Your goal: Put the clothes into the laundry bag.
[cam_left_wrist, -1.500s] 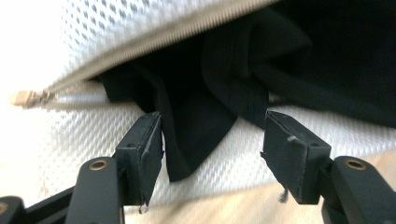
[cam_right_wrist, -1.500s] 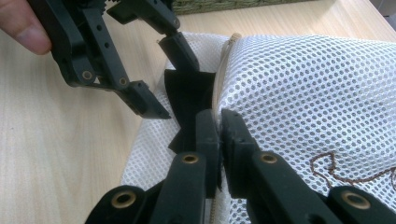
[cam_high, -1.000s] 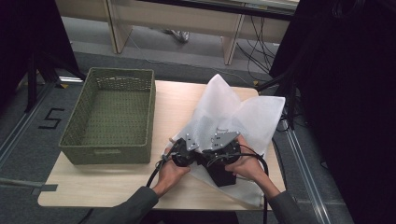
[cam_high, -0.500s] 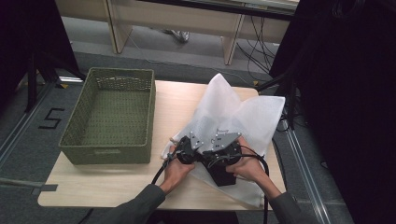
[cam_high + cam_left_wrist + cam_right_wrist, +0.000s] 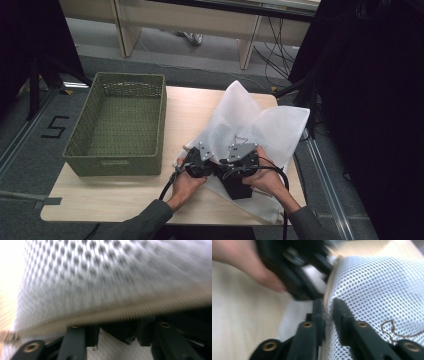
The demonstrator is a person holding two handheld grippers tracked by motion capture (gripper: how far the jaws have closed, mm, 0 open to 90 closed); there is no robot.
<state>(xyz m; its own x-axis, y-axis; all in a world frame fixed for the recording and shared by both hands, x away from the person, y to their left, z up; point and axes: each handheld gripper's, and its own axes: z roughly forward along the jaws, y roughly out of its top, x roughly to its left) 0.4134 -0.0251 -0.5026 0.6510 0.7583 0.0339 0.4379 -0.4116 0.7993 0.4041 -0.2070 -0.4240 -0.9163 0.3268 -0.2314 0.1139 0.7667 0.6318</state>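
Note:
A white mesh bag (image 5: 250,120) lies crumpled on the right half of the wooden table (image 5: 125,200). Both hands hold the grippers close together at its near left edge. In the right gripper view my right gripper (image 5: 327,305) is shut on the bag's (image 5: 374,285) zipper edge, and the left gripper (image 5: 297,272) and a hand (image 5: 249,262) are just beyond it. In the left gripper view my left gripper (image 5: 117,330) has its jaws apart under the beige zipper band (image 5: 125,312), with dark gripper parts between them. From above, the left gripper (image 5: 206,164) nearly touches the right gripper (image 5: 229,167).
A green woven basket (image 5: 85,165) stands empty on the table's left half, its right wall a short way from the left hand. Cables trail from both grippers toward the near edge. Desk legs and cables stand on the floor beyond the table.
Both grippers stay together at the bag's near edge. The left hand has shifted only slightly, and both gripper views are blurred by motion.

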